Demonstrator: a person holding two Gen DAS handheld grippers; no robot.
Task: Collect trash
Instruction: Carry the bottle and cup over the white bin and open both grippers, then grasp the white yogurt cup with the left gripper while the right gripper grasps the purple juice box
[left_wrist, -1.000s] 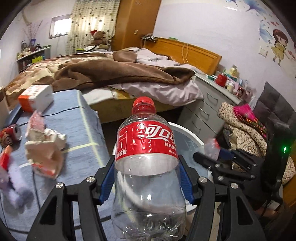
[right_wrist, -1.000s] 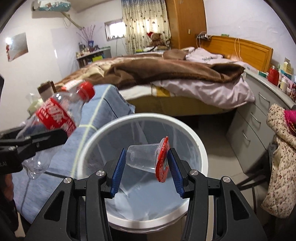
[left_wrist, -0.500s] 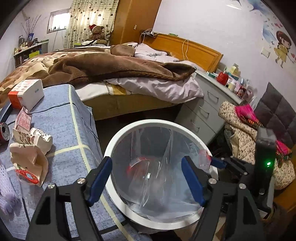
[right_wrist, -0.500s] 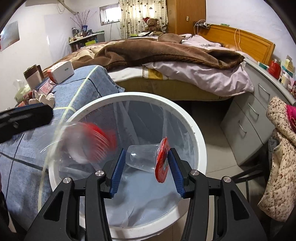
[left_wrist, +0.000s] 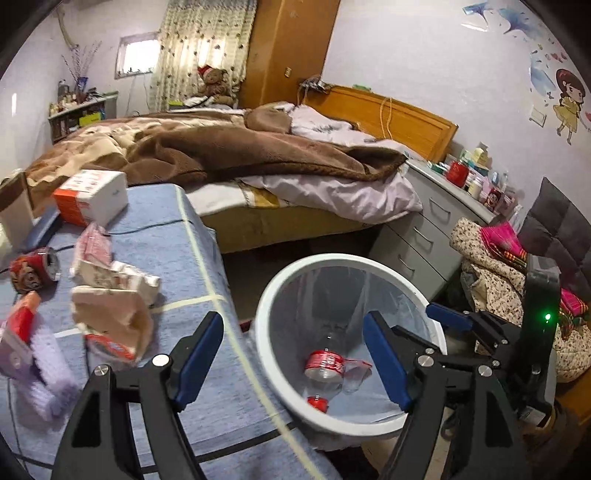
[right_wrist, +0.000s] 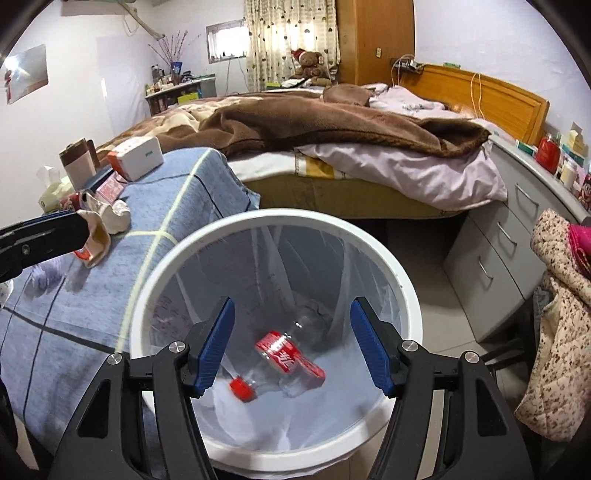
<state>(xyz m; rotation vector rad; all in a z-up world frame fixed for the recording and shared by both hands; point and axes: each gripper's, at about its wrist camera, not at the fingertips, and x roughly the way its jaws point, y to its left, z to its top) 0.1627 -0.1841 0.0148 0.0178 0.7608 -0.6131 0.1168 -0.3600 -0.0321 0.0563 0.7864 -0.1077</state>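
Observation:
A white bin (right_wrist: 406, 280) lined with a clear bag stands beside the blue-clothed table (right_wrist: 74, 295). At its bottom lie a clear cola bottle (right_wrist: 284, 354) with a red label and cap, and a clear cup with a red lid (right_wrist: 308, 373). My right gripper (right_wrist: 293, 347) hangs over the bin's mouth; its jaws are opening and nothing is between them. My left gripper (left_wrist: 293, 354) is open and empty above the bin's rim (left_wrist: 266, 332) at the table edge. The bottle (left_wrist: 325, 365) also shows through it.
On the table lie a crumpled paper bag (left_wrist: 110, 321), a crushed red can (left_wrist: 33, 269), a white and orange box (left_wrist: 92, 195) and a purple cloth (left_wrist: 44, 369). A bed (left_wrist: 258, 158), grey drawers (left_wrist: 424, 236) and a clothes-covered chair (left_wrist: 498, 266) surround the bin.
The left gripper spread and let go of the cola bottle, which dropped into the bin. The right gripper then let go of the cup, which now lies beside the bottle.

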